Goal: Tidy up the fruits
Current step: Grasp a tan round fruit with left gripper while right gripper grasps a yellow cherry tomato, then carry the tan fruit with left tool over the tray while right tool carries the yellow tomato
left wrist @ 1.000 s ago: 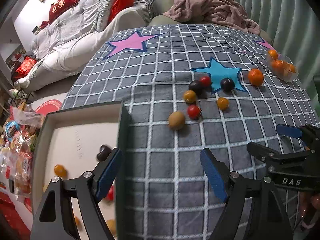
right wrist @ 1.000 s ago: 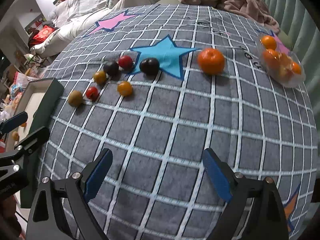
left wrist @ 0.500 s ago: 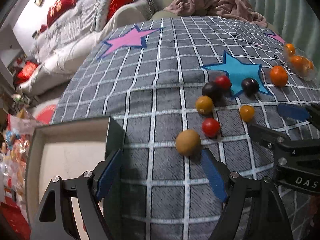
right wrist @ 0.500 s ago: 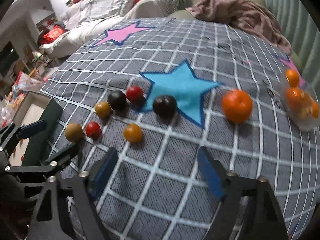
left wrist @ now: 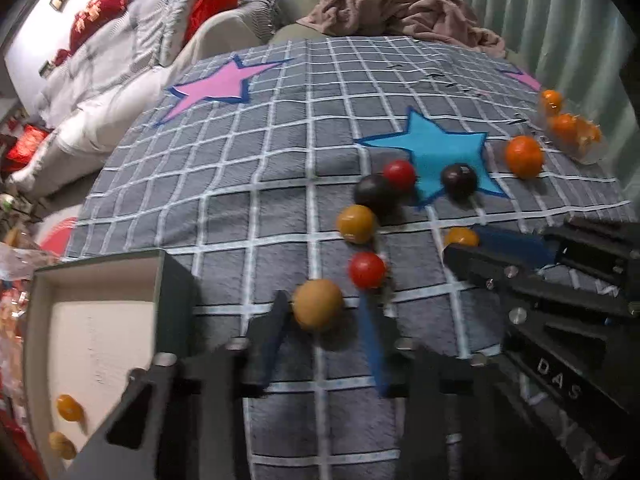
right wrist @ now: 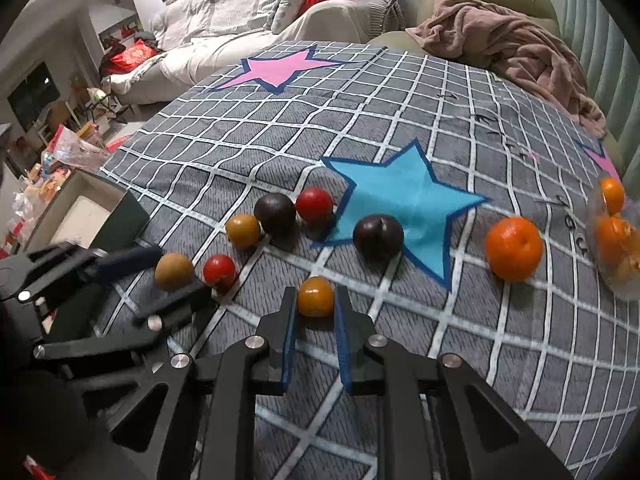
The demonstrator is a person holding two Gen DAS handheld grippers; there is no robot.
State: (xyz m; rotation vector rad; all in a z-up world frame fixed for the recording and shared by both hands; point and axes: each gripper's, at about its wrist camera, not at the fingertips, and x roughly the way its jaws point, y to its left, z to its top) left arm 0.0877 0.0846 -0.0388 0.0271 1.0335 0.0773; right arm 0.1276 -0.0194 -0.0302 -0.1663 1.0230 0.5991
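My right gripper (right wrist: pixel 315 300) is clamped on the small orange fruit (right wrist: pixel 315 295), pads pressing both flanks, fruit sitting on the checked cloth (right wrist: pixel 400 100). My left gripper (left wrist: pixel 320 316) has closed round the tan fruit (left wrist: pixel 318 309); that view is blurred, and the right-hand pad looks just off the skin, so I'd call the grip shallow. Both fruits are round and held near the fingertips, so a quick lift could squirt either one out forward. The red fruit (left wrist: pixel 367 269) lies right beside my left finger and could get nudged and roll into the yellow fruit (left wrist: pixel 356 223). My two tools are near each other, so crossing paths may clip. The box (left wrist: pixel 168 280) is just left; its wall could knock the tan fruit loose as I swing over.
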